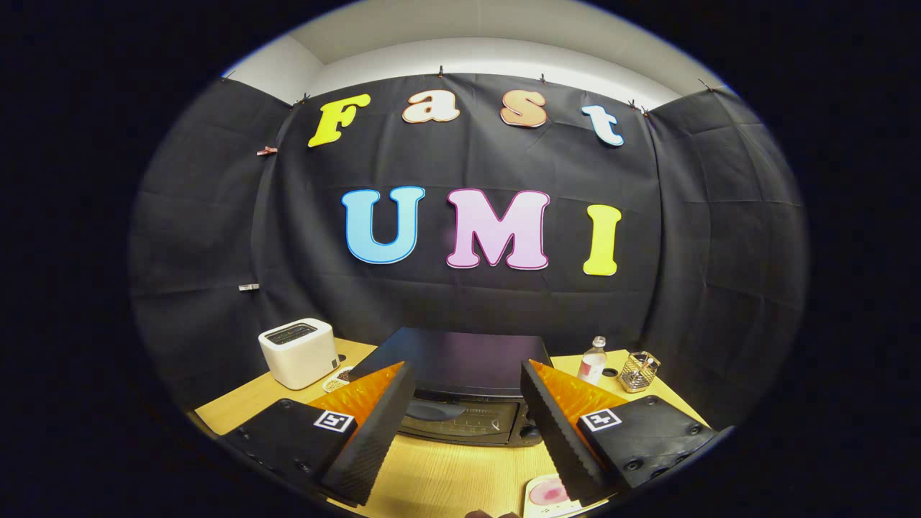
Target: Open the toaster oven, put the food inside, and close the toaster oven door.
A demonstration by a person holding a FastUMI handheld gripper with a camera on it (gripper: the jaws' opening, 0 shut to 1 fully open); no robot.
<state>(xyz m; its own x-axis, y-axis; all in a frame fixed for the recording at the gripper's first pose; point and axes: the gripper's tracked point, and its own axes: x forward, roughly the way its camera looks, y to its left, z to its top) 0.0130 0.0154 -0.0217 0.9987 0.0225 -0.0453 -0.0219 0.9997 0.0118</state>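
Far left on the wooden table point(432, 475): a white pop-up toaster point(298, 352), upright, slots on top, standing near the table's left rear corner, well apart from the fingers. Just right of its base, a small pale perforated item point(338, 380), partly hidden behind the left finger; too small to name.

Centre: the toaster oven point(460, 392), dark, set against the black cloth wall, seen from above and in front. Door closed, glass front facing forward, a long dark handle point(434, 411) across the upper part of the door, a knob at the front's right end. Flat top bare.

Gripper point(468, 385) held above the table, fingers spread wide apart, gripping nothing. Left fingertip just in front of the oven's left front corner, right fingertip just in front of its right front corner, the oven door showing in the gap between them. No contact with the oven to be made out.

Right of the oven: a small clear bottle point(593, 361) with a pale cap, upright, near the table's rear edge. Further right, a wire mesh cup point(637, 371) holding some small items, just beside the bottle.

Near front, below the right finger: a pale plate point(543, 500) with a pink piece of food point(550, 493) on it, partly covered by the finger, well apart from the oven.
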